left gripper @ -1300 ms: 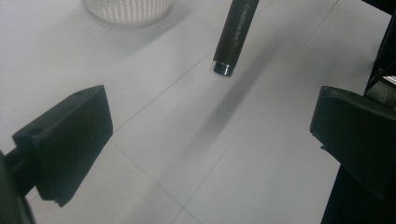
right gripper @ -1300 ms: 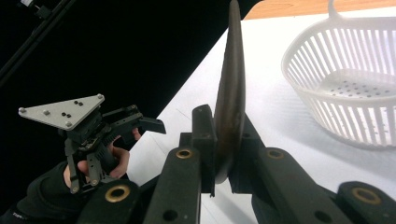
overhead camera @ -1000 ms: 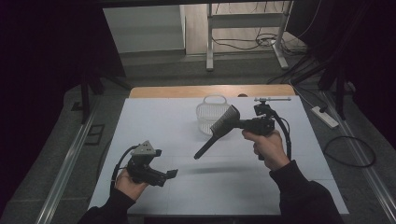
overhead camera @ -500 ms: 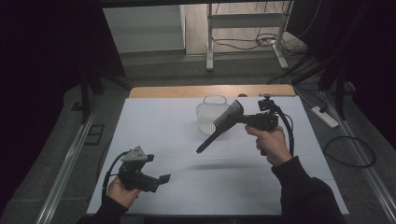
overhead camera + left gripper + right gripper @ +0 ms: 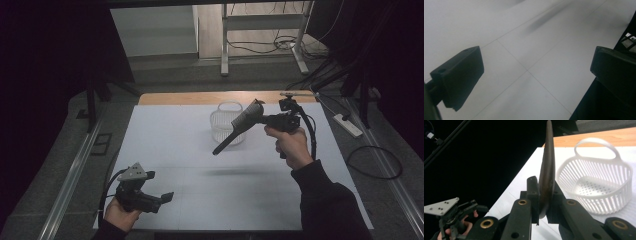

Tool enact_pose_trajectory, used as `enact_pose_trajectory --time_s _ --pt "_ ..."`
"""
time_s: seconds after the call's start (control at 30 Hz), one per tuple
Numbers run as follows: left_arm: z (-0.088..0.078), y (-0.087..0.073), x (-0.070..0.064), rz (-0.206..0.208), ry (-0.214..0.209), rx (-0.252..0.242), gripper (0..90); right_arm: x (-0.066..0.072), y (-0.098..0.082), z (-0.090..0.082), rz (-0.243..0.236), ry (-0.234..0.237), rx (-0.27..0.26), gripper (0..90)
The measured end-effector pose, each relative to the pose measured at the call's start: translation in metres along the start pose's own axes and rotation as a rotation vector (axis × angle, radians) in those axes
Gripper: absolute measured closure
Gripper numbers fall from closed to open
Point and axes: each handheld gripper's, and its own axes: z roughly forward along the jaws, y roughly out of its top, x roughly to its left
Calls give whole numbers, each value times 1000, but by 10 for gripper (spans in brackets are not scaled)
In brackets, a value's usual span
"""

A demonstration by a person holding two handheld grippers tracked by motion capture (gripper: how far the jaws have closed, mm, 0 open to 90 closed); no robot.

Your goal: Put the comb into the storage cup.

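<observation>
Brush lifted, basket still empty
Right tongs (image 5: pixel 267 120) clamp a dark long-handled brush (image 5: pixel 239 126) just beside the white slotted plastic basket (image 5: pixel 226 125); left tongs (image 5: pixel 162 198) gape, idle, over the white counter (image 5: pixel 170 145).

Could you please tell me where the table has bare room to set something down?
The white table is bare left of the basket and across the middle, between the left gripper and the brush held in the right gripper. It is crowded only around the basket.
</observation>
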Motion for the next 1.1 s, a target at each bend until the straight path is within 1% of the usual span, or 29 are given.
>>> enact_pose_trajectory --time_s 0.17,0.33,0.63,0.8,0.93,1.1 --pt "-7 -6 -2 -3 11 -8 0 -1 7 0 -3 -14 -9 834" --pt "-12 -11 -3 -5 24 0 0 -3 14 -1 -4 -30 -26 834" --pt "-22 -20 -5 0 53 -20 0 -7 28 -2 -3 -64 -53 834" --pt "-26 -23 -6 3 65 -22 0 -9 35 -2 -1 -84 -70 834" --pt "-29 -25 -6 2 78 -36 0 -12 40 -2 -1 -99 -80 834" --pt "-32 -27 -7 4 89 -42 0 -16 45 -2 6 -114 -95 834"
